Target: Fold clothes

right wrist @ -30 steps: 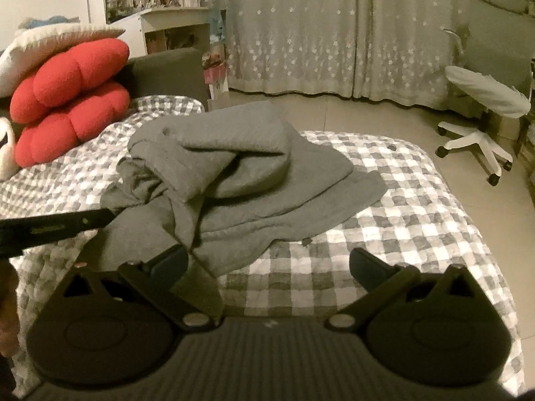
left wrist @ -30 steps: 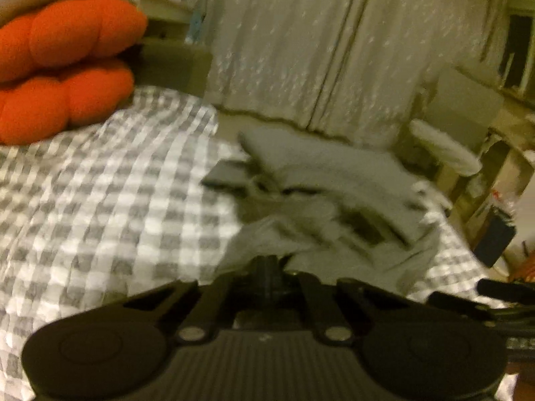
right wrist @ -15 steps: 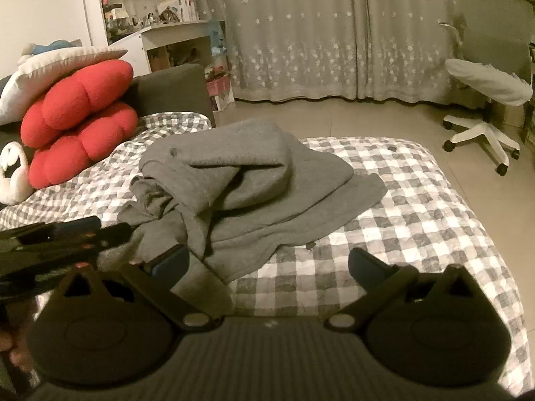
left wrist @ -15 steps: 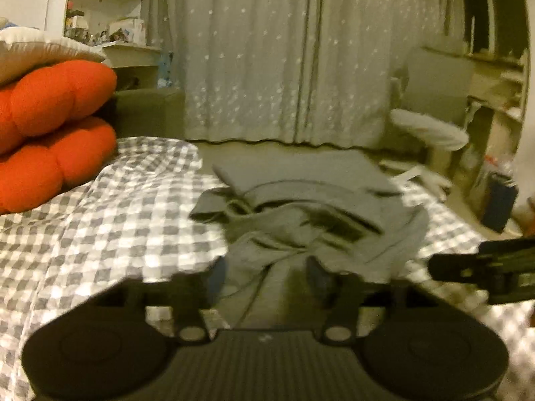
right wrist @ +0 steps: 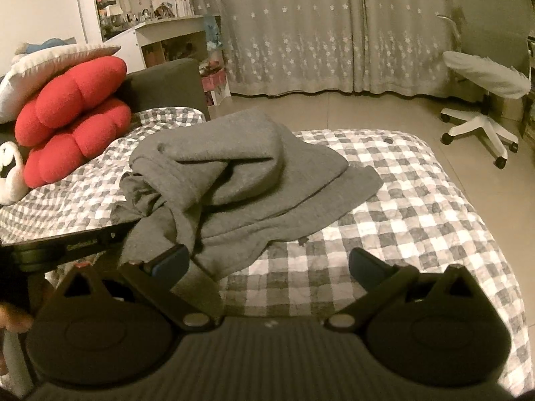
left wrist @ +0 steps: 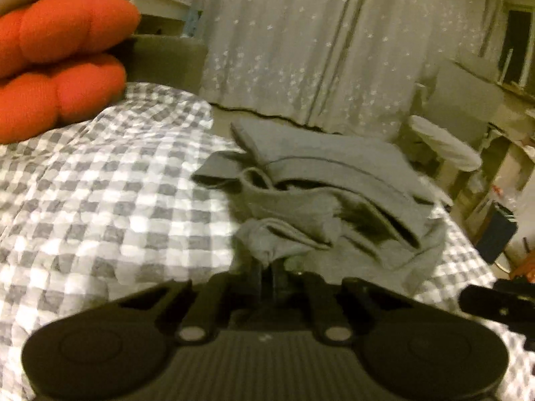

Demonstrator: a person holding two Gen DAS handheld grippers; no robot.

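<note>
A crumpled grey sweatshirt [left wrist: 321, 197] [right wrist: 240, 180] lies in loose folds on the checked bed cover [left wrist: 110, 193]. My left gripper [left wrist: 271, 272] is at the garment's near edge, its jaws closing with a bunch of grey fabric pinched between the tips. In the right wrist view that gripper shows as a dark bar [right wrist: 67, 244] at the left, meeting the cloth. My right gripper [right wrist: 267, 262] is open low over the cover. Its left finger [right wrist: 169, 260] rests against the sweatshirt's near hem, and its right finger [right wrist: 369, 264] is over bare cover.
Red cushions [right wrist: 73, 117] and a white pillow [right wrist: 40, 70] are stacked at the bed's left. A white swivel stool [right wrist: 485, 77] stands on the tiled floor to the right, with curtains [right wrist: 317, 26] behind. The bed's right edge [right wrist: 491, 234] drops to the floor.
The left gripper's fingers spread apart around the sweatshirt's near edge half a second ago and have come together on it. The right gripper has stayed open and nearly still.
</note>
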